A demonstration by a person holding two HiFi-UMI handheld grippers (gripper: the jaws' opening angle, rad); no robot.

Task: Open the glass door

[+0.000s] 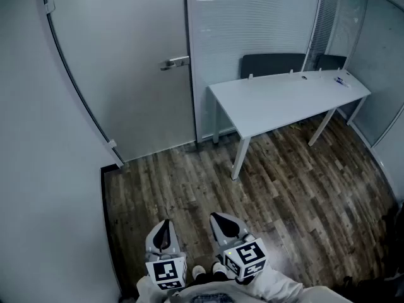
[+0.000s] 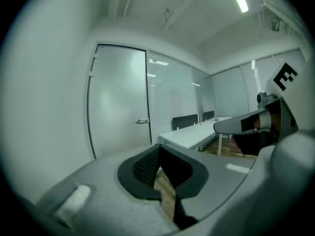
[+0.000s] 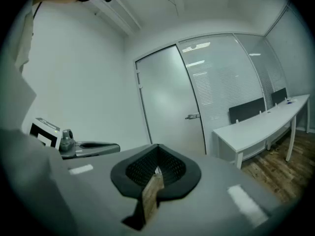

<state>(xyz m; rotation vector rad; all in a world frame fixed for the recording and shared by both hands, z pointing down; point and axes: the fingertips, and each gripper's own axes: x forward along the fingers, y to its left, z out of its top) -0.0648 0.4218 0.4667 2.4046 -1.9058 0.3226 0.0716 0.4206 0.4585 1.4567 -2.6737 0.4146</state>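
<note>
Both left claw (image 1: 165,225), right claw (image 1: 218,219) closed empty, glass door (image 1: 132,74) unopened, chairs (image 1: 273,64) half hidden.

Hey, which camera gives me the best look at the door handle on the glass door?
The head view: the door handle shows largest there, a metal lever at the right edge of the glass door, with nothing in front. Both gripper views also show it unblocked, but small and far off.
</note>
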